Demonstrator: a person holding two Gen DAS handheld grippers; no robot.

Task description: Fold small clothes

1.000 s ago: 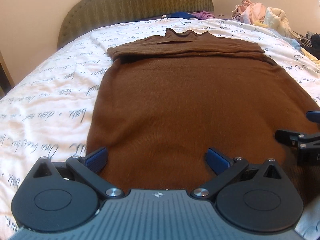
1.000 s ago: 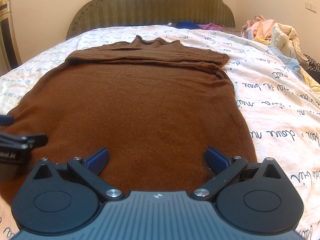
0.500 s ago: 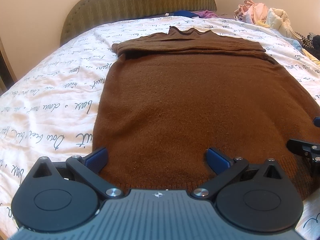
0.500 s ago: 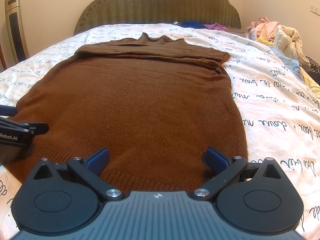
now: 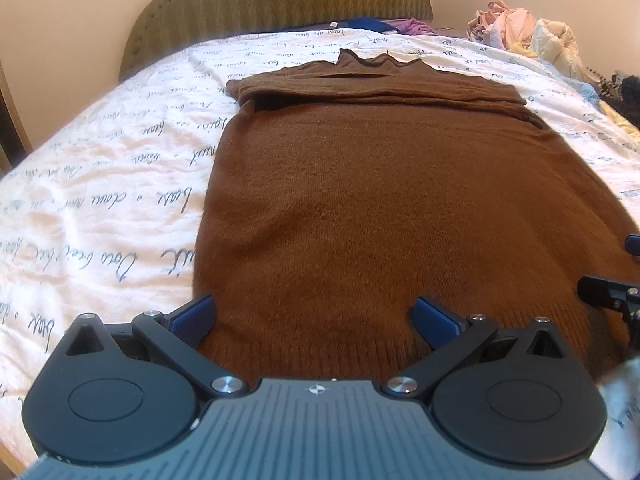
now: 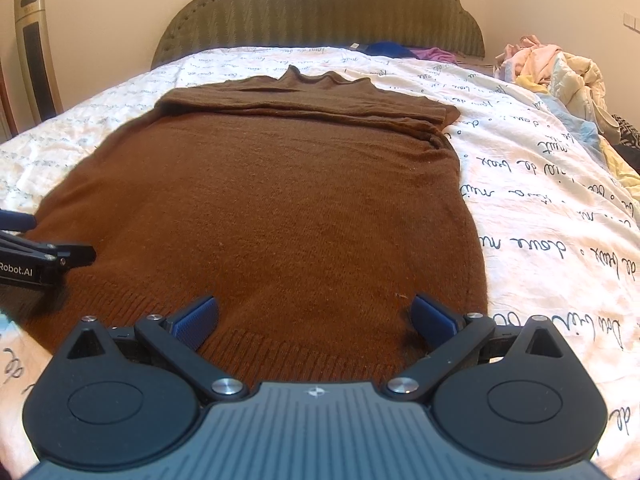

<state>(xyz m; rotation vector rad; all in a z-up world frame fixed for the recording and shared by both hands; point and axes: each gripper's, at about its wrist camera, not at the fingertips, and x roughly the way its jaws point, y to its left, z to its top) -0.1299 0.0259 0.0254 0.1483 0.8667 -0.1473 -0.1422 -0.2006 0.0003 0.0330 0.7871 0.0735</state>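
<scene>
Brown knitted sweater (image 5: 380,200) spread flat on the white quilted bedspread with dark script lettering (image 5: 100,200), lying lengthwise down the bed. Long axis running from the near ribbed hem (image 6: 280,344) straight away to the far collar (image 6: 308,76), neck pointing at the olive-green padded headboard (image 6: 320,12). Sleeves folded across the chest in a band just below the collar, seen in both views.

Left hand-held gripper (image 5: 316,316) hovering low over the hem's left corner, blue pads (image 5: 192,318) spread wide, nothing between them; left pad sitting right at the sweater's side edge, right pad over the knit. Whether the pads touch the fabric, cannot tell.

Right hand-held gripper (image 6: 316,316) poised over the hem's right portion, likewise spread wide and empty, blue-padded fingers (image 6: 434,320) above the ribbing, the right one near the sweater's right edge. Both grippers side by side along the hem, each peeking into the other's view: black linkage of the right one at the right edge of the left camera, the left one's arm marked "Robot.AI" at the left edge of the right camera.

Pile of pale pink and cream crumpled clothes (image 6: 552,68) heaped at the bed's far right, well apart from the sweater. Blue and purple garments (image 5: 384,26) bunched against the headboard. Tall gold-and-black tower appliance (image 6: 38,52) standing by the wall on the left in the right camera's view.
</scene>
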